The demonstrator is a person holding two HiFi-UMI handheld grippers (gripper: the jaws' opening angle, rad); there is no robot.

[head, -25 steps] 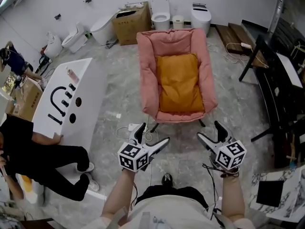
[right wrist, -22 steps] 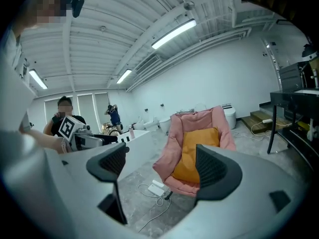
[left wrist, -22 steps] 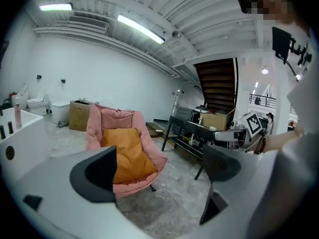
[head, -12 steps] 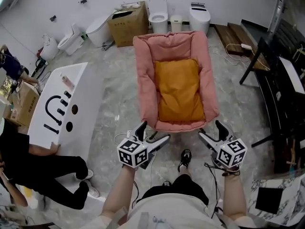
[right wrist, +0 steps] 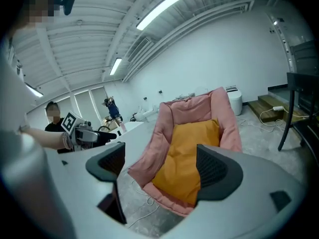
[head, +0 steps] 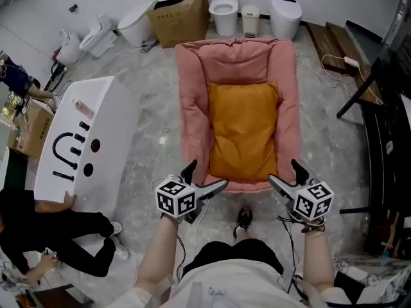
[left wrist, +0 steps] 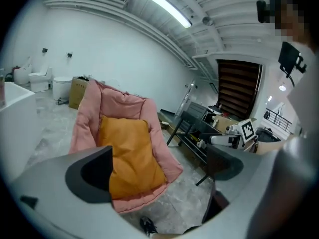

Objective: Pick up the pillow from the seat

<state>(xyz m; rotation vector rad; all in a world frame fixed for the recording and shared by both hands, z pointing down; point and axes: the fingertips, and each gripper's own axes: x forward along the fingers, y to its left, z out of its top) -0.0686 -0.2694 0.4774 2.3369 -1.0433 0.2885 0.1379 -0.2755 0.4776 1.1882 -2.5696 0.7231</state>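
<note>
An orange pillow (head: 244, 130) lies flat on the seat of a pink padded chair (head: 189, 108). Both grippers hover just short of the chair's front edge, apart from the pillow. My left gripper (head: 207, 175) is open; its jaws have just been opening further, with nothing between them. My right gripper (head: 284, 172) is open and empty too. In the left gripper view the pillow (left wrist: 127, 153) shows beyond the left gripper (left wrist: 159, 168). In the right gripper view the pillow (right wrist: 192, 156) fills the gap between the jaws of the right gripper (right wrist: 159, 168).
A white tub-like block (head: 83, 140) with black fittings lies at the left, with a person in black (head: 38, 230) beside it. A cardboard box (head: 176, 15) and toilets (head: 225, 8) stand behind the chair. Black furniture (head: 385, 127) lines the right. Cables trail on the floor.
Both grippers have moved forward toward the chair, which now sits nearer and larger in the head view. The left jaws stand slightly wider.
</note>
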